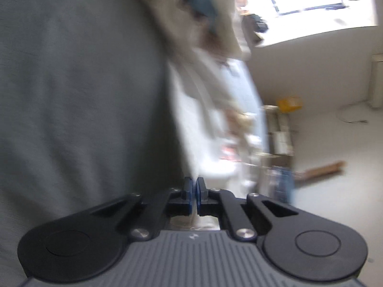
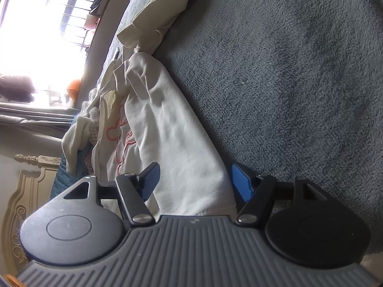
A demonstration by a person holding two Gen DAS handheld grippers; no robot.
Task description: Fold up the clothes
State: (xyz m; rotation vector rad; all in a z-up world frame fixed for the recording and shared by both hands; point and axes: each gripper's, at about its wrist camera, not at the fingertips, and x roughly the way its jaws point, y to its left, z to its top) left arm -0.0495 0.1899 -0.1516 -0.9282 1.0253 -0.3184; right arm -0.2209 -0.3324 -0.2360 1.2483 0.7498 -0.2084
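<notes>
The left gripper is clenched with nothing visible between its pads; its view is badly blurred, grey blanket filling the left; the right gripper stands released around a cream garment on the bed, its near end hidden.

1. Daylight floods in through the window, blown out to white glare in both views.
2. Away from the window, the grey blanket lies dim and shadowed.
3. The left wrist view is heavily smeared; the right is sharp.
4. Fisheye bending curves both pictures' edges, with dark corners.
</notes>
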